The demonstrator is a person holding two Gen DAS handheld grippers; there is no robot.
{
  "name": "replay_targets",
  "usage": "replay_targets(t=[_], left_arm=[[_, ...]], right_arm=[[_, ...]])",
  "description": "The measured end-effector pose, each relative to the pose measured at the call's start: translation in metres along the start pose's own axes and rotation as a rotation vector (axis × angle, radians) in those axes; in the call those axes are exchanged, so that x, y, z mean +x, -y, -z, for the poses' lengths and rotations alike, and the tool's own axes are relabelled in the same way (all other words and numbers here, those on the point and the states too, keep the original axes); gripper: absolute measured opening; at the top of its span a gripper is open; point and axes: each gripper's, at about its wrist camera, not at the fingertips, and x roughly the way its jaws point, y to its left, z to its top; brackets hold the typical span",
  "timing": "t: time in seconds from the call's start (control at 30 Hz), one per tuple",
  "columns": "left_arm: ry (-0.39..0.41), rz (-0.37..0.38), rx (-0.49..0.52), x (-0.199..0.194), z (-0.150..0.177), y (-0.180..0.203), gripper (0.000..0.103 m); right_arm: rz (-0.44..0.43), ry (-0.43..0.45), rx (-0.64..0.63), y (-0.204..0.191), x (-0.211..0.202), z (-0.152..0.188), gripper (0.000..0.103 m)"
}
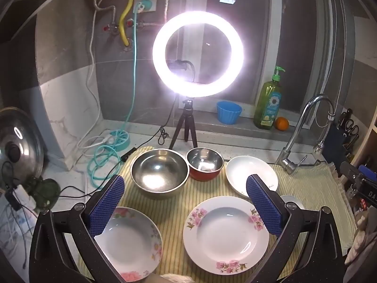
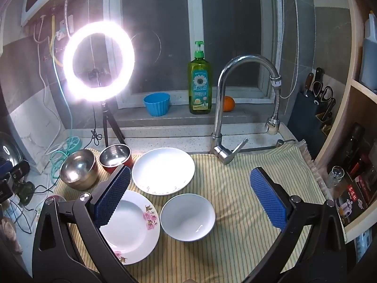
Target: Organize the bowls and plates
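On the striped yellow cloth (image 1: 174, 214) lie two floral plates, one at the left (image 1: 128, 243) and one at the middle (image 1: 226, 233), with a plain white plate (image 1: 249, 174) behind. A large steel bowl (image 1: 160, 172) and a red-sided steel bowl (image 1: 205, 164) stand at the back. My left gripper (image 1: 186, 202) is open and empty above the floral plates. In the right wrist view I see the white plate (image 2: 163, 169), a small white bowl (image 2: 187, 217), a floral plate (image 2: 134, 226) and both steel bowls (image 2: 79, 168) (image 2: 115, 156). My right gripper (image 2: 190, 198) is open and empty above the small bowl.
A lit ring light on a tripod (image 1: 198, 54) stands behind the bowls. A faucet (image 2: 235, 108) rises at the back of the cloth. A blue cup (image 2: 156, 103), green soap bottle (image 2: 199, 82) and orange (image 2: 228, 103) sit on the sill. Cables (image 1: 103, 158) and a pot lid (image 1: 18, 141) lie at the left.
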Motion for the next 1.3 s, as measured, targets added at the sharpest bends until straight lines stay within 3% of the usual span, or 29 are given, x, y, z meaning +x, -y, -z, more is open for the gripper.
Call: replay_targets(t=[1.3], left_arm=[[0.009,0.002,-0.019,-0.006,0.004,-0.010,0.102]], right_arm=[[-0.005,0.017,-0.010,-0.012,-0.008,-0.001,0.103]])
